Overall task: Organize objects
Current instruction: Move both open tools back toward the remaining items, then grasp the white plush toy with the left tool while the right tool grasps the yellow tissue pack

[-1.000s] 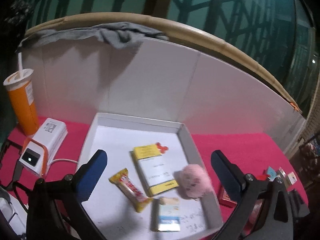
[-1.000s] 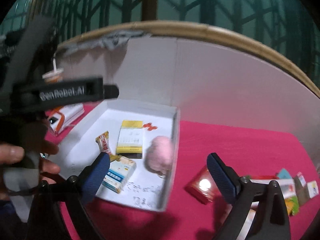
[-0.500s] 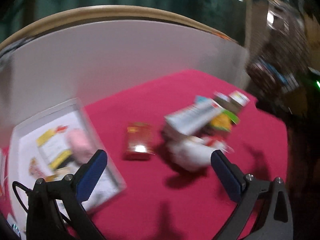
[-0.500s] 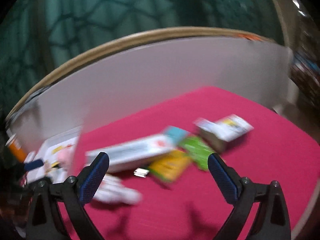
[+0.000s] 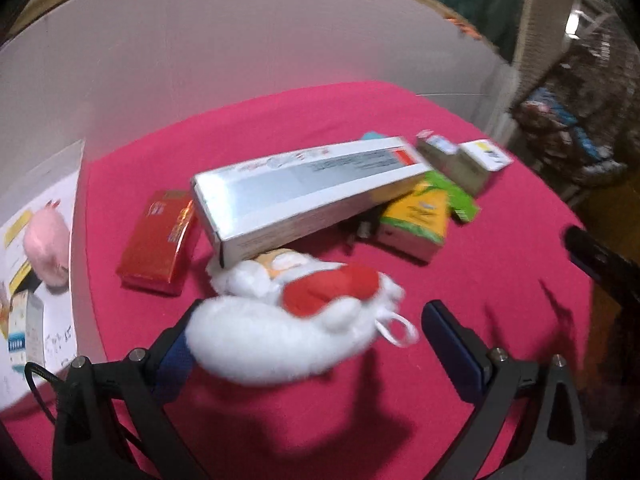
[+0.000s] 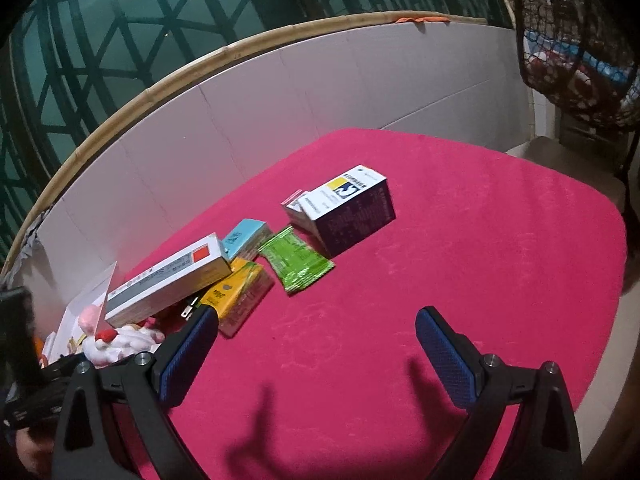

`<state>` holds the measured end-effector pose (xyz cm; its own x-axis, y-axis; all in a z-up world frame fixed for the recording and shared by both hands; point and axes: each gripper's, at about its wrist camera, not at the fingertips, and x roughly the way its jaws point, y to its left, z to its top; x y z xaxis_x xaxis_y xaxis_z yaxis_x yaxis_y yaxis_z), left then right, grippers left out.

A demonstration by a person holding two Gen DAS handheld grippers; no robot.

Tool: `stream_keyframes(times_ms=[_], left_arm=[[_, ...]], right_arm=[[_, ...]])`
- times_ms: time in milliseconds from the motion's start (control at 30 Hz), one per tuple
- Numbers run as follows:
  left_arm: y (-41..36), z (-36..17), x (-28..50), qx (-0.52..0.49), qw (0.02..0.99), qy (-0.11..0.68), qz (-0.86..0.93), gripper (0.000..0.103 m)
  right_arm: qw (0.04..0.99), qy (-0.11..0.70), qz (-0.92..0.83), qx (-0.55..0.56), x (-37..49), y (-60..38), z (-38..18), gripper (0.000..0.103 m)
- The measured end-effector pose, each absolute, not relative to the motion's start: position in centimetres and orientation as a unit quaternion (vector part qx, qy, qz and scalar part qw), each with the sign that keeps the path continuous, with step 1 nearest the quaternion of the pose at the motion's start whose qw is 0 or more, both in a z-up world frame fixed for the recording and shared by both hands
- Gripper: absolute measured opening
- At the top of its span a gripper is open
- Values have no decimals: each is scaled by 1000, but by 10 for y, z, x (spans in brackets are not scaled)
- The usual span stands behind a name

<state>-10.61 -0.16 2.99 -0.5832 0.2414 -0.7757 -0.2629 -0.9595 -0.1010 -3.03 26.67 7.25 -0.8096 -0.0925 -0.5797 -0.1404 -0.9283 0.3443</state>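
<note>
the left gripper [image 5: 308, 344] hangs wide open around the white and red plush toy [image 5: 296, 316], its blue pads on either side and not yet pressing, so the step in hand looks like picking the toy up to carry it to the white tray [image 5: 76, 184] at the left. the next move probably calls for closing gently on the soft body, then lifting clear before swinging left. the long white box [image 5: 304, 192] leans over the toy's far end and may tip when the toy comes out; the red packet [image 5: 160, 236] lies just beside it, between toy and tray. the tray already holds a pink fluffy ball [image 5: 46, 248]. the right gripper [image 6: 316, 344] hovers open and empty over bare red cloth [image 6: 480, 260], near the orange box [image 6: 240, 296], green sachet [image 6: 296, 260] and blue-and-white carton [image 6: 348, 208].
</note>
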Motion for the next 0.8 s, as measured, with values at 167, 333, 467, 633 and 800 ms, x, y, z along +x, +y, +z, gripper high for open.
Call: stream_keyframes(times_ms=[167, 333, 467, 633, 800], left_arm=[[-16, 17, -106, -444, 129, -28, 886, 81], [-24, 20, -94, -429, 133, -28, 893, 68], [-35, 26, -83, -410, 130, -23, 902, 42], [-46, 24, -87, -417, 124, -34, 900, 45], [-52, 26, -88, -413, 126, -64, 900, 79]], right_arm=[[-21, 162, 932, -323, -45, 242, 69, 101], [-50, 133, 927, -346, -71, 204, 65, 101], [-53, 99, 921, -372, -92, 174, 54, 101], [-16, 90, 912, -400, -120, 156, 37, 100], [18, 96, 909, -406, -137, 153, 31, 98]])
